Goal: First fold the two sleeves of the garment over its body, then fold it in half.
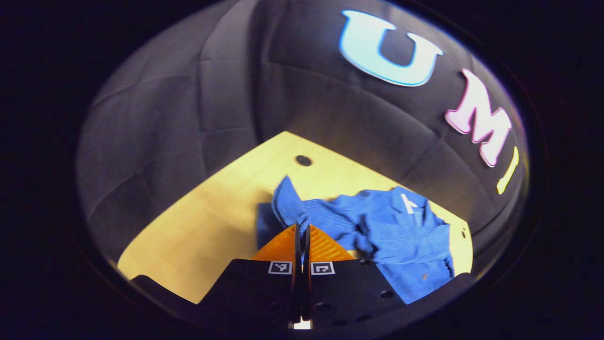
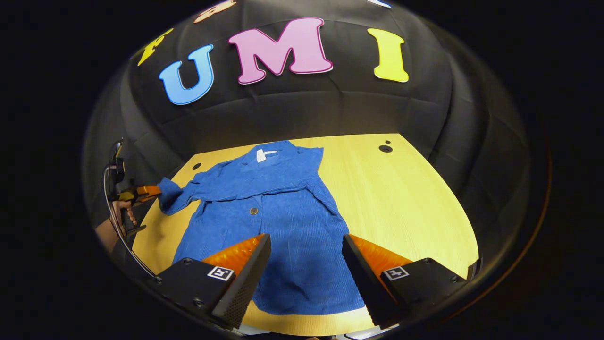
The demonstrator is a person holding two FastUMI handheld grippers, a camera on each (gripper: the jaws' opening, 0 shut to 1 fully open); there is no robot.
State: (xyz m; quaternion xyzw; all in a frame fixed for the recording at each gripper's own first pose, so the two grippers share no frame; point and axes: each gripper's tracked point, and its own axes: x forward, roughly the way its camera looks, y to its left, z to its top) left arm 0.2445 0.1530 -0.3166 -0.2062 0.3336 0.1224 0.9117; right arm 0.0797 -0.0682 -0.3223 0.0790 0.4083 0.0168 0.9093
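Observation:
A blue button-up shirt (image 2: pixel 278 212) lies on the yellow wooden table (image 2: pixel 401 203), collar toward the far wall. One sleeve lies folded across its chest. My left gripper (image 1: pixel 302 231) is shut on the cuff of the other sleeve (image 1: pixel 289 205) and holds it lifted off the table. In the right gripper view that same gripper (image 2: pixel 151 191) sits at the table's left edge, pinching the sleeve end (image 2: pixel 170 196). My right gripper (image 2: pixel 306 241) hangs open above the shirt's lower half, with nothing between its fingers.
The table has small round holes (image 2: pixel 385 148) near its far corners. A hand and forearm (image 2: pixel 118 215) hold the left gripper off the table's left side. Bare tabletop lies to the right of the shirt (image 2: pixel 415 217). Black cloth walls close in behind.

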